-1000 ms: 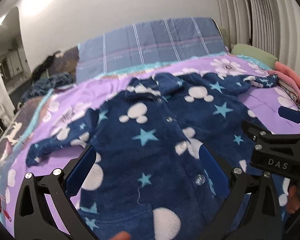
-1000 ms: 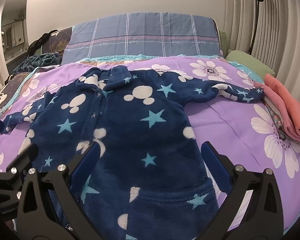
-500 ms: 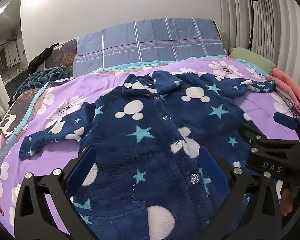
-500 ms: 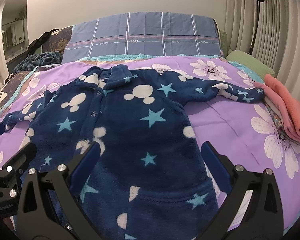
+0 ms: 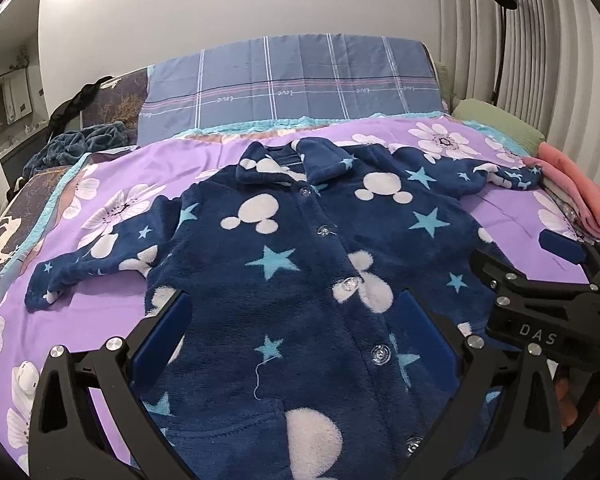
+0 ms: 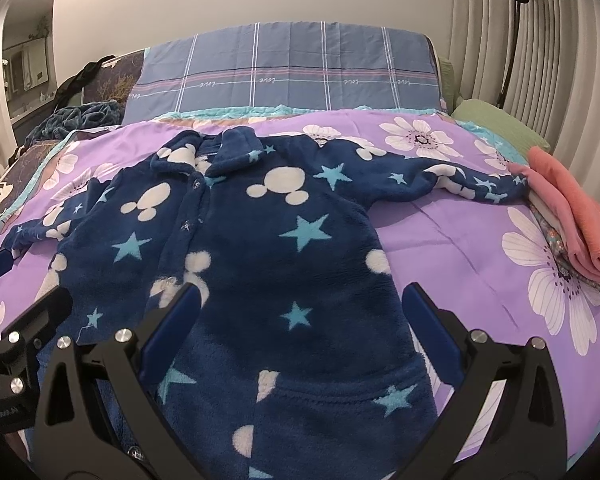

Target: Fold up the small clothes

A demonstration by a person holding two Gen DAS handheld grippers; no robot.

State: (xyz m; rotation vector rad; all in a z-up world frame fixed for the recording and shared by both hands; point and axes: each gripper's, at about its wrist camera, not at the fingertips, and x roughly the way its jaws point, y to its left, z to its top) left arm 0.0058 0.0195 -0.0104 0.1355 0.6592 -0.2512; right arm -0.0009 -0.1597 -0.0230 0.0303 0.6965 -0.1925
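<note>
A navy fleece pajama top (image 5: 308, 264) lies spread flat, front up, on the purple floral bedspread (image 6: 460, 240), sleeves out toward 9 and 3 o'clock. The left gripper (image 5: 292, 328) and the right gripper (image 6: 300, 320) hover side by side above its hem at 6 o'clock, each levelled forward, fingers spread wide, gripping nothing.

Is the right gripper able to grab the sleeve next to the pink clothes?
Probably yes. The right gripper is open and holds nothing, and that sleeve lies flat on the purple blanket with nothing over it, ending beside the pink clothes.
</note>
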